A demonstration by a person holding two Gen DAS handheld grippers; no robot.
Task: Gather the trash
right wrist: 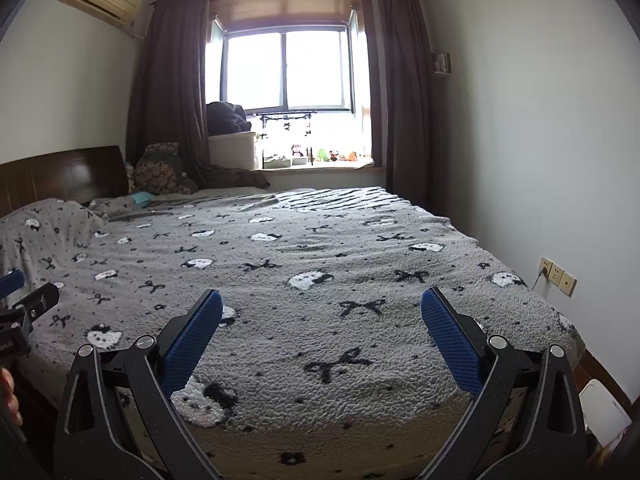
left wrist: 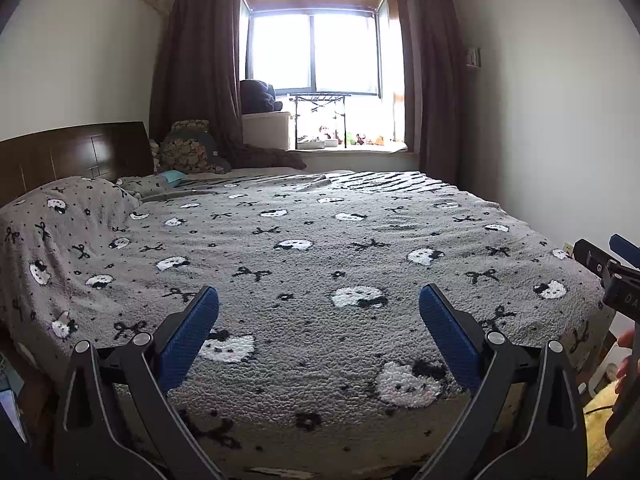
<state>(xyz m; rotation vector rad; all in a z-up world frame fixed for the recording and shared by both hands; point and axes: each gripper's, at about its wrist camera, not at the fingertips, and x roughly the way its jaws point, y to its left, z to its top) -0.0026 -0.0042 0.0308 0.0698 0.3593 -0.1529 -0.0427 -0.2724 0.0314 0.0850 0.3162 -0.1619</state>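
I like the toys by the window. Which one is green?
The little green toy on the windowsill, about mid-row. The others beside it look brown, orange or dark; only this one is bright green.

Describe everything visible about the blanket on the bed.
The blanket is a grey, nubby fleece-looking cover printed with white cat faces, black bows and small black dots. It lies spread nearly flat over the whole bed, with light wrinkles, and drapes over the near edge and the side by the wall. At the head end it rises over a pillow-like lump below the dark wooden headboard. At the window end, a black-and-white striped stretch shows. Nothing rests on its middle; both tongs hang open above its near edge.
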